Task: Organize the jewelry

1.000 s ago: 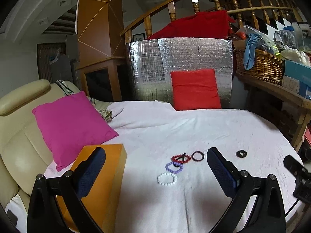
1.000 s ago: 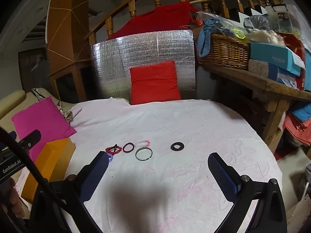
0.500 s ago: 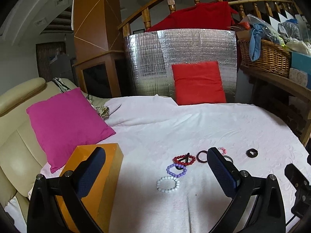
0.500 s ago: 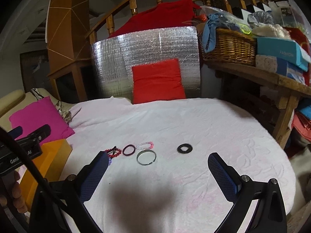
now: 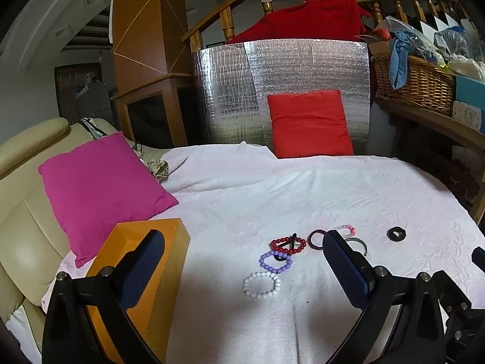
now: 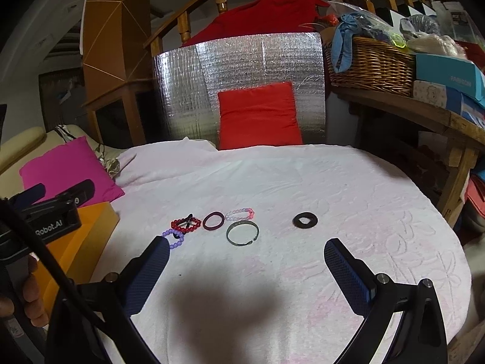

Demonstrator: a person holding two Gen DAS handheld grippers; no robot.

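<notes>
Both cameras now sit a little lower and closer to the jewelry than a second ago, so the bracelets look larger, while the pieces themselves lie where they lay before.

From the left wrist view, the left gripper (image 5: 242, 261) hovers over a white cloth (image 5: 272, 188) with its two blue-padded fingers spread wide apart, holding nothing. Between them lie a white bead bracelet (image 5: 261, 283), nearest the camera, then a purple bead bracelet (image 5: 275, 261) and a red bead bracelet (image 5: 288, 244) that rests across a small black item. Just right of the red beads is a dark maroon ring (image 5: 316, 239). An orange box (image 5: 142, 276) stands at the left, partly behind the left finger, beside a magenta cushion (image 5: 100, 191).

From the right wrist view, the right gripper (image 6: 245, 257) also has its fingers wide apart and empty above the cloth. Ahead of it lie a grey open bangle (image 6: 242, 233), a pink and pale bead bracelet (image 6: 240, 214) just behind the bangle, and a flat black ring (image 6: 305, 220) well apart to the right. A red cushion (image 6: 257, 115) leans against a silver foil panel (image 6: 236, 60) at the far edge.
</notes>
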